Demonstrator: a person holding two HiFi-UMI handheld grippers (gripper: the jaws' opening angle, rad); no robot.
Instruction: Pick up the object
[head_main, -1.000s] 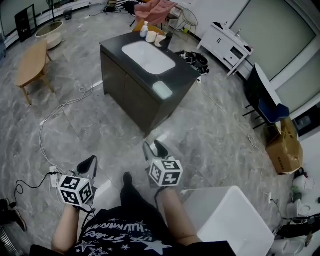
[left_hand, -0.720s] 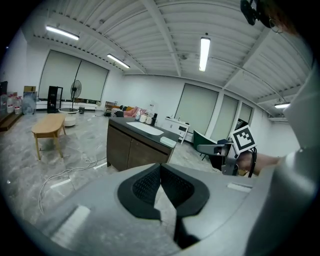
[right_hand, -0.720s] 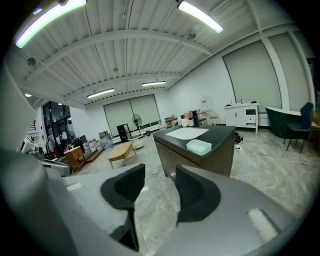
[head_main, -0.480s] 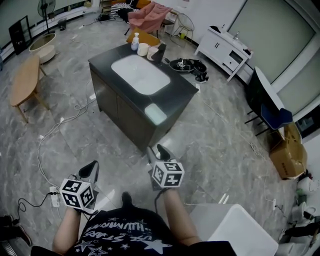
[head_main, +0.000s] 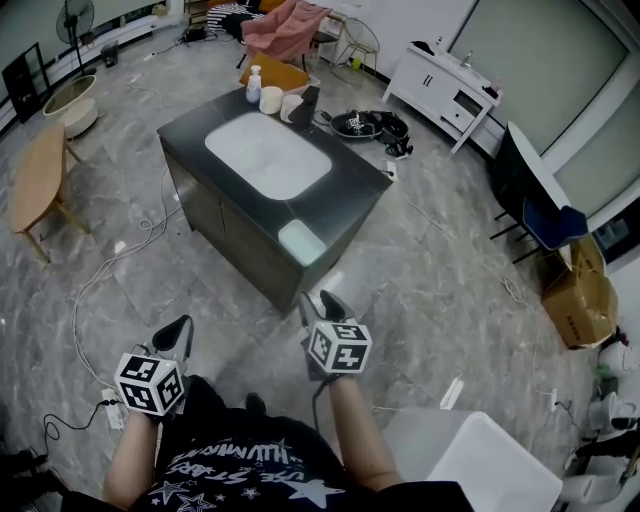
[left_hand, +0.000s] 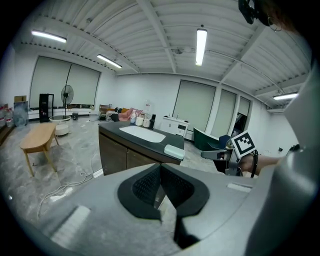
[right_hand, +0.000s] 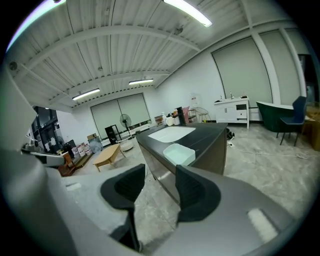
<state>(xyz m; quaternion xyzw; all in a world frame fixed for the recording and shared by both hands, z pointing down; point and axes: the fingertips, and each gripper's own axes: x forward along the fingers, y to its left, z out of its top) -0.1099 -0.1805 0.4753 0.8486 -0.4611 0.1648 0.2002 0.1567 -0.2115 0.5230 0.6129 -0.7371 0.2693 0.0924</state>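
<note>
- Pale-green tray: we take this to be the object to pick up. It lies on the near corner of the dark surface, near the white basin and close to the edge. It looks like a shallow dish, though it is too small in the head view for us to be sure of its depth.
- Right gripper: its jaws are spread with nothing between them. In the right gripper view the tray sits ahead, just above the gap, well apart from the jaws.
- Left gripper: its jaws are pressed together and hold nothing. It is held low, farther from the surface, and we judge it unneeded for this grasp.
- Step in hand: the approach. We would raise the right gripper to the height of the surface, keep its jaws spread, and line them up across the tray's shorter side.
- Care: the top looks smooth and the tray is near the edge, so a nudge could slide it off. We would close only once both jaws bracket the tray, then lift straight up.
</note>
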